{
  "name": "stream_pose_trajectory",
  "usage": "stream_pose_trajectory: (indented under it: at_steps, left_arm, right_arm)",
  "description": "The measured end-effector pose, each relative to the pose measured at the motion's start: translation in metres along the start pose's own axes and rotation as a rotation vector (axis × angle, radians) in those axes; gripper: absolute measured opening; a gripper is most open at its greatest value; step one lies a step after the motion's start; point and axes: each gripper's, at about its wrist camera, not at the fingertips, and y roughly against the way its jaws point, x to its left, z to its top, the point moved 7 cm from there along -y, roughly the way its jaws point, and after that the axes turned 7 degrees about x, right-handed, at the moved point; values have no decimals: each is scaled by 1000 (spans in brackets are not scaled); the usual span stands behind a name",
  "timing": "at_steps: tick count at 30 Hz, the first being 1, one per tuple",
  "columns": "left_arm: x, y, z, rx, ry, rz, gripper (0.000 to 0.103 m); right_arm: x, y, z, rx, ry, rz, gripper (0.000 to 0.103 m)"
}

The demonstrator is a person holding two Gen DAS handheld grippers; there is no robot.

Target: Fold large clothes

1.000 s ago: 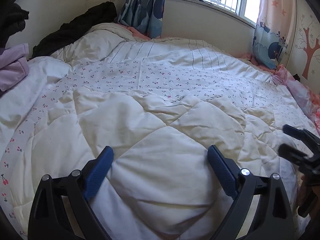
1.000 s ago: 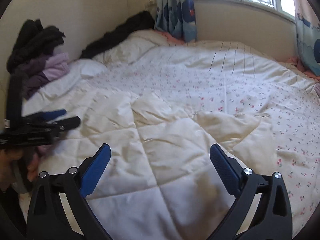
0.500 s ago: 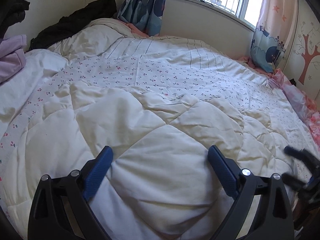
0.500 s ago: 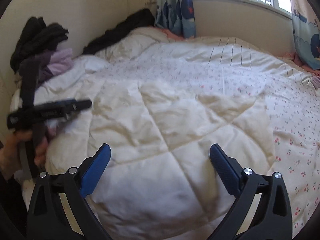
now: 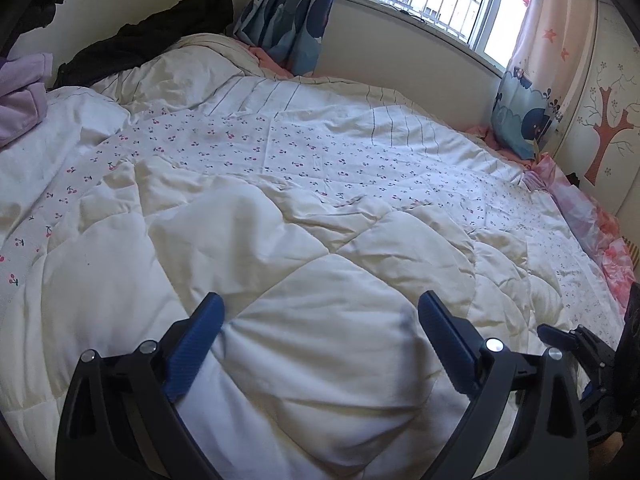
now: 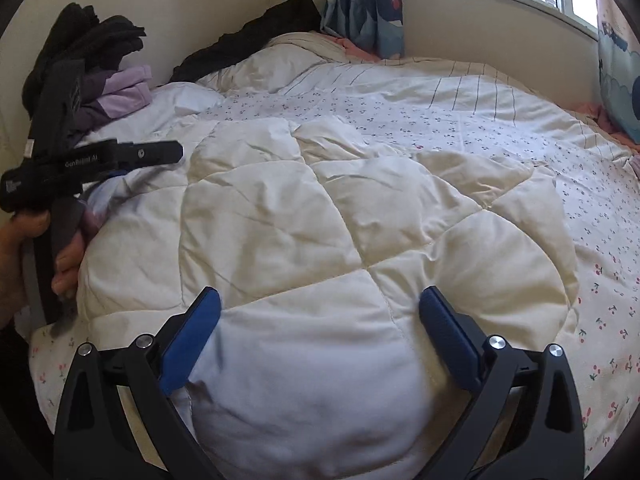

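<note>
A large cream quilted duvet (image 5: pixel 304 264) lies spread over the bed, its cherry-print side (image 5: pixel 304 148) showing beyond a folded-over part. My left gripper (image 5: pixel 320 320) is open, its blue pads (image 5: pixel 196 344) just above the near edge of the duvet, holding nothing. My right gripper (image 6: pixel 320 312) is open over the duvet (image 6: pixel 320 216) near its rounded near edge, empty. The left gripper also shows at the left of the right wrist view (image 6: pixel 160 154), held by a hand. The right gripper's tips show at the lower right of the left wrist view (image 5: pixel 560 334).
Dark and lilac clothes (image 6: pixel 108 68) are piled at the head of the bed by the wall. A black garment (image 5: pixel 148 44) lies at the far corner. Blue-patterned curtains (image 5: pixel 288 12) hang under the window. Pink bedding (image 5: pixel 592 216) runs along the right edge.
Both grippers have moved closer to the near edge of the duvet and lower over it. Both stay open. The duvet has not moved.
</note>
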Motion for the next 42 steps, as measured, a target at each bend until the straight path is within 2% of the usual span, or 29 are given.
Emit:
stream_pose_trajectory:
  at_steps: [4,8,14,24,27,30,31,33,34,35,38,42]
  left_arm:
    - [0,4,-3,-6,-26,17,93]
    - [-2,6,-6,-15,-54,49,93]
    - [-4,13,-11,-29,-87,139,93]
    - [-1,10,-13,-16,-97,132,94]
    - [2,23,-9,-56,-67,142,94]
    - [15,42,-2,-122,13,155,96]
    - [21,42,-2,-122,35,174,96]
    - [35,27,-7,-51,66,210,96]
    - [41,17,-11,-3,78,207,96]
    - [42,12,-14,10,76,208,96]
    - [38,15,-13,-2,42,232,96]
    - [39,17,-15,5,50,214,96]
  right_arm:
    - [13,30,0,-69,23,-21,96]
    - [21,40,-8,-43,52,-56,96]
    - [21,57,-16,-68,-1,-25,96]
    - [26,37,-28,5,89,-146,96]
    - [34,41,-27,-27,113,-150,96]
    - [33,36,-28,-24,126,-152,96]
    - [30,29,-30,-3,121,-146,96]
    - [24,20,-33,24,93,-125,96]
    - [22,19,-33,23,83,-119,96]
    - [23,20,-33,19,85,-120,96]
    - [24,22,-34,18,99,-138,96]
    - [19,27,-40,22,91,-147,96]
